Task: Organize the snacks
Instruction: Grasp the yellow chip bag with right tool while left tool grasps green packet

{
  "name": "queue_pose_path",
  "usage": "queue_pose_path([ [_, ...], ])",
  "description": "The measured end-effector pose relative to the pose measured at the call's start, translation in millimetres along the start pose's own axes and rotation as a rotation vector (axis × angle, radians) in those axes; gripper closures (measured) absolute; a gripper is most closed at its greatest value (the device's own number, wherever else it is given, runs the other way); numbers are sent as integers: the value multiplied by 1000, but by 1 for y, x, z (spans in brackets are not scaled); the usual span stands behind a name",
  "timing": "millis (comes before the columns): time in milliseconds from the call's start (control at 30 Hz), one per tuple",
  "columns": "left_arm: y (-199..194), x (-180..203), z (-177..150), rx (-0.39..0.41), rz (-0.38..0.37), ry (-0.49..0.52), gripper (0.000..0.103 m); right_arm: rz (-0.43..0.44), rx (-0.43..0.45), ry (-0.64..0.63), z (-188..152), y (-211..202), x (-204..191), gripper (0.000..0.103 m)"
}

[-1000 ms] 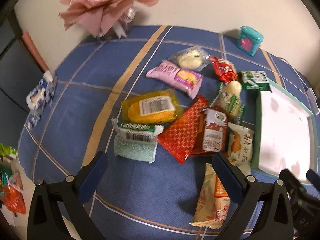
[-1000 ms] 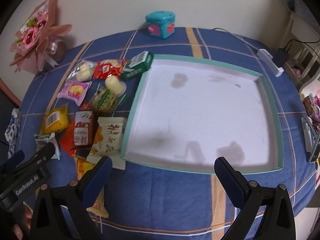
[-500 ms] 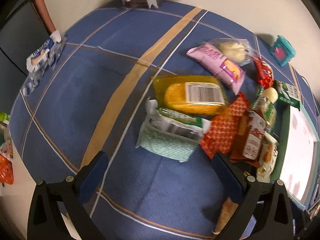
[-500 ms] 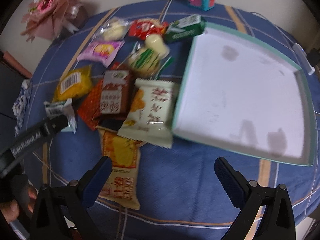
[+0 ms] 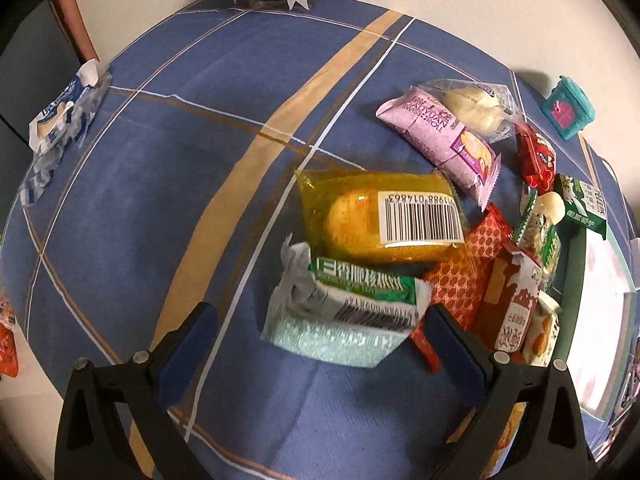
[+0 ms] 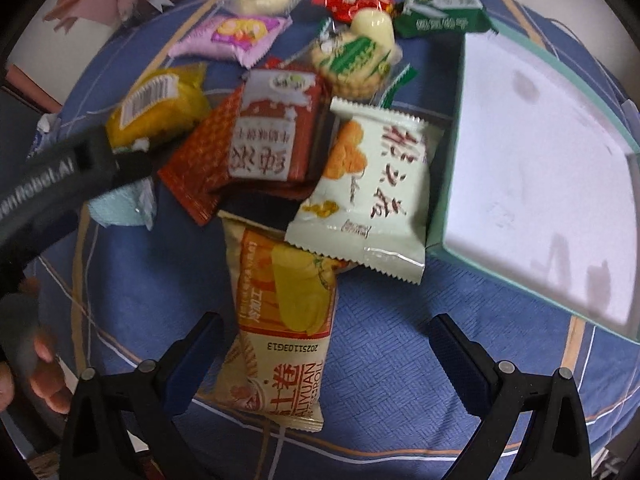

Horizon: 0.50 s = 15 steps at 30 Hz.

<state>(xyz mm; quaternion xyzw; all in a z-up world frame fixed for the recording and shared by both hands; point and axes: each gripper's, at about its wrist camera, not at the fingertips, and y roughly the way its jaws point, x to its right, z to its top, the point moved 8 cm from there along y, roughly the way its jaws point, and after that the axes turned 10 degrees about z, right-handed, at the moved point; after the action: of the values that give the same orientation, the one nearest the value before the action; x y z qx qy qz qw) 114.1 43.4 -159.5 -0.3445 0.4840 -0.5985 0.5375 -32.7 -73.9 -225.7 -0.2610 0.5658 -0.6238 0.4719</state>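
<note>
Blue checked cloth (image 5: 140,208) covers the table under both of my claws, with the snacks heaped beside a shallow white tray (image 6: 532,184) that has nothing in it yet.

My left gripper (image 5: 320,344) is spread wide, holding nothing, and the pale green packet (image 5: 340,316) lies just ahead, between its fingers. I judge it light, soft and crinkly, with a slick film, so I'd close across the padded middle, not on the torn, crumpled end to the left of centre. Beyond it sits the yellow cake pack (image 5: 380,216), probably squashy.

My right gripper (image 6: 324,352) is likewise spread and empty, with the orange egg-roll bag (image 6: 280,316) reaching in between its fingers, nearer the left one. I take that bag for air-filled and brittle inside; a gentle pinch across its width should do. The tray lies ahead and to the right.
</note>
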Motion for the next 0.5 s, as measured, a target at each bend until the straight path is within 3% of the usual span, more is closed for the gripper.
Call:
queue_pose_path([
  [100,6,1,6,0,3,14,1,-10,-29,16,0,13,0,0],
  [267,20,9,1,-35,-13,24,22,-52,-29,-7,-2,22,-7,0],
  [500,23,10,-3,-33,-19,32,31,-78,-21,-34,-11,33,-25,0],
])
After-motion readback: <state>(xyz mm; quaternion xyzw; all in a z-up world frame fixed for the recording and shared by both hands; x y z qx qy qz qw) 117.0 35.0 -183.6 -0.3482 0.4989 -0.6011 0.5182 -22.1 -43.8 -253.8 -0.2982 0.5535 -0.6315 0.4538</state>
